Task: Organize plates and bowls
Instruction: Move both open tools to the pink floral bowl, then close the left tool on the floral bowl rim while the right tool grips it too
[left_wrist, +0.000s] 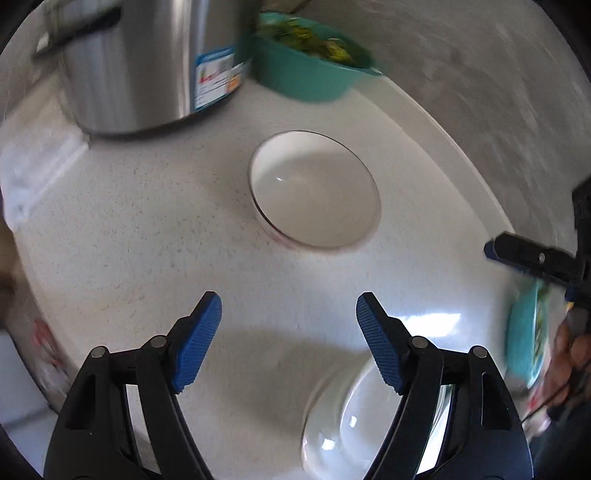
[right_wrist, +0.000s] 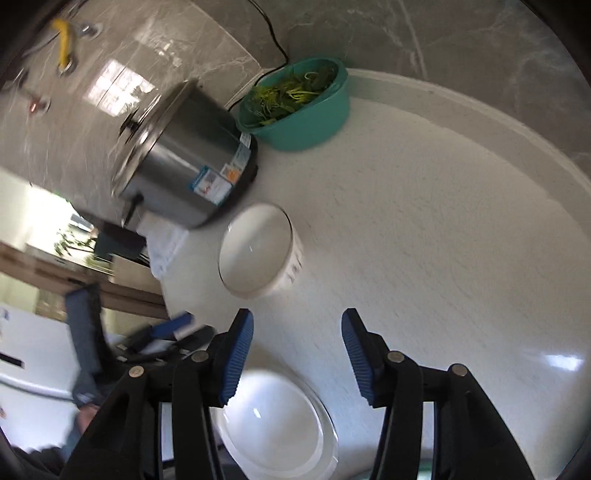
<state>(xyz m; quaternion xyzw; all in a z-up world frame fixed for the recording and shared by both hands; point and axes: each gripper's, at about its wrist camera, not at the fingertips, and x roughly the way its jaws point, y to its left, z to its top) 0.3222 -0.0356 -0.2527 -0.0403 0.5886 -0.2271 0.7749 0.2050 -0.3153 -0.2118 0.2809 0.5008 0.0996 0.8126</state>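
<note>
- Your worktop is a white speckled counter (left_wrist: 155, 229) – it curves against a grey marbled wall.
- The white bowl (left_wrist: 314, 192) sits upright and empty on it; take it as your landmark.
- Behind the bowl, toward the wall, stands a steel cooker (left_wrist: 147, 66) with a label.
- Just beside the cooker, a teal basin (left_wrist: 310, 81) of greens rests on the counter.
- Nearer you than the bowl lies a second white dish (left_wrist: 354, 424).

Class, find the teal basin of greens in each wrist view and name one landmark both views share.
Left wrist view: teal basin at top centre, right of the steel pot.
Right wrist view: teal basin at upper centre, right of the steel pot.
Shared landmark: the white bowl standing alone mid-counter.
</note>
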